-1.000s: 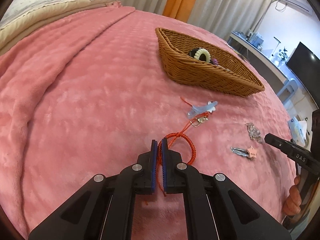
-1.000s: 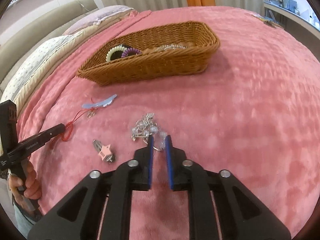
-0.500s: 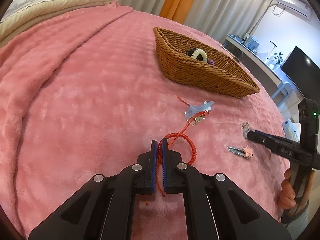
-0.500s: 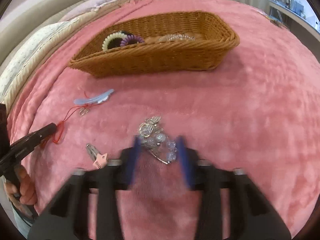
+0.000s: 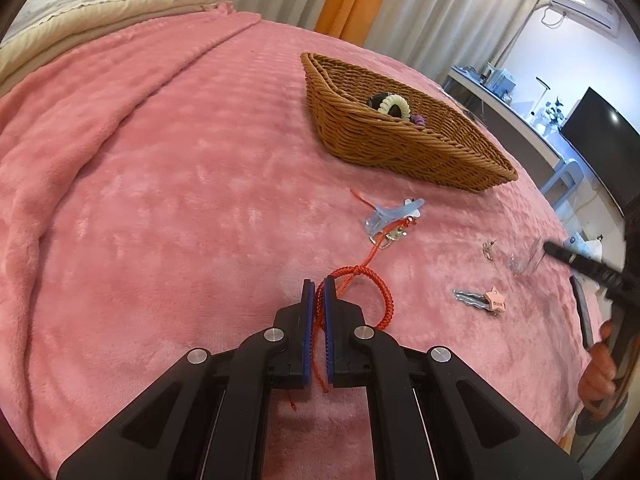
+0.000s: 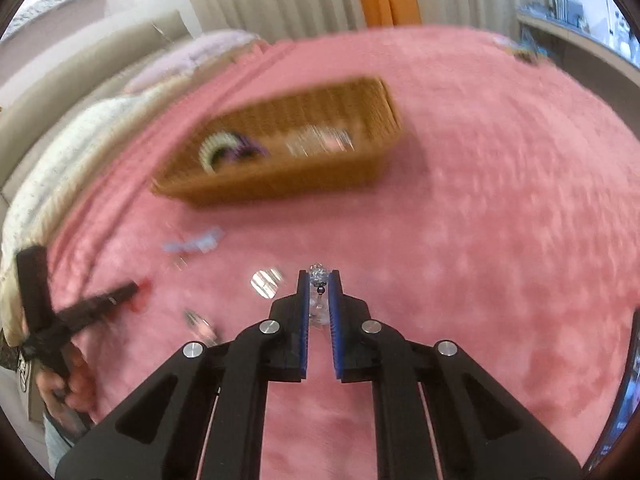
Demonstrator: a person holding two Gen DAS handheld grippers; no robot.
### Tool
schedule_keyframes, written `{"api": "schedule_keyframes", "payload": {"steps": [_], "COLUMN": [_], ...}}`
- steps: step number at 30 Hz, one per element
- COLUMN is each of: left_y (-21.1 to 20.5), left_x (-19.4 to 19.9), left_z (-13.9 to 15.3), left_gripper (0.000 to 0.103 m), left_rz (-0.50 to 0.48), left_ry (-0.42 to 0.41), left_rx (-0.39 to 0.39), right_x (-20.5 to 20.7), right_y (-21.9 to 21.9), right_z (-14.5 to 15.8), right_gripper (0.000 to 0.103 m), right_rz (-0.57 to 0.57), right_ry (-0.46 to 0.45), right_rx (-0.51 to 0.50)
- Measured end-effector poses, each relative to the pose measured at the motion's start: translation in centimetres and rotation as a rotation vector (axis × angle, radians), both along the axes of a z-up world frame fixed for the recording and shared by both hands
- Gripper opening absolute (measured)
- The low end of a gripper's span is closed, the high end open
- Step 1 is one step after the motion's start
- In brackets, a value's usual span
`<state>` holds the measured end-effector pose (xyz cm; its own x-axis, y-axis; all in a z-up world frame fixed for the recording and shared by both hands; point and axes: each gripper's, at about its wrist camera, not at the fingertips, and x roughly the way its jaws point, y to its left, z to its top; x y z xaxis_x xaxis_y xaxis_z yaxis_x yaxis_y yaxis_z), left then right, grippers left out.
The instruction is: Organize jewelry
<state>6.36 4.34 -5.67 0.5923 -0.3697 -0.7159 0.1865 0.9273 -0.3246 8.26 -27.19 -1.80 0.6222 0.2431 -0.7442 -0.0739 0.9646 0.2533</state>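
Left wrist view, lower centre: my left hand-held gripper (image 5: 317, 292), pads pinched nearly together on the red cord bracelet (image 5: 370, 286), whose loop lies on the pink blanket (image 5: 160, 200) just right of the tips. Its cord runs up to a small metal charm (image 5: 394, 235) beside a pale blue hair clip (image 5: 394, 212). Upper centre: wicker basket (image 5: 400, 152) holding a cream coil hair tie (image 5: 394, 106). Right of centre: star hair clip (image 5: 482, 300); a small silver piece (image 5: 489, 249) above it.

Right wrist view, blurred: my right hand-held gripper (image 6: 319, 280), lower centre, narrowly parted around a clear beaded bracelet (image 6: 319, 276) held between the pads. Nothing blocks the basket (image 6: 280, 184) in mid frame.

Against half a second ago: the beaded bracelet lay on the blanket between wide-spread fingers; now it is gripped and the basket sits farther up the frame. Left grip unchanged.
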Motion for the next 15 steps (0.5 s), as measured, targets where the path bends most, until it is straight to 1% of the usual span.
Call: {"api": "schedule_keyframes", "payload": {"steps": [4,6,7,9,10,11,13,15], "left_y": [0.0,0.0,-0.1,-0.1,-0.1,-0.1,-0.1,-0.2], "left_x": [0.0,0.0,0.0,0.0,0.0,0.0,0.0,0.0], "left_z": [0.0,0.0,-0.1,-0.1,-0.1,-0.1,-0.1,-0.1], "left_gripper": [0.003,0.003,0.003,0.003,0.003,0.003,0.003,0.003], "left_rz": [-0.001,-0.003,-0.004,-0.006,-0.007,-0.007,-0.008,-0.009], "left_ry": [0.0,-0.001,-0.001,-0.001,-0.002,-0.002,-0.002,-0.001], "left_rx": [-0.001,0.0,0.0,0.0,0.001,0.001,0.001,0.001], "right_x": [-0.9,-1.4,-1.6,-1.9,-2.0,-2.0,-1.9,-1.3], "right_y": [-0.7,-0.6,-0.5,-0.1,0.0,0.2,0.6,1.0], "right_z": [-2.3,-2.6,-2.7,-2.5,-2.4,-2.1,-1.6,-1.6], "right_gripper": [0.008,0.01,0.013,0.027,0.044,0.058,0.059,0.059], "right_rz": [0.002,0.013,0.015,0.027,0.028,0.025,0.025,0.027], "right_ry": [0.073,0.086,0.088,0.075,0.067,0.052,0.018,0.015], "right_rx": [-0.007,-0.021,-0.032,-0.058,-0.068,-0.085,-0.101,-0.122]}}
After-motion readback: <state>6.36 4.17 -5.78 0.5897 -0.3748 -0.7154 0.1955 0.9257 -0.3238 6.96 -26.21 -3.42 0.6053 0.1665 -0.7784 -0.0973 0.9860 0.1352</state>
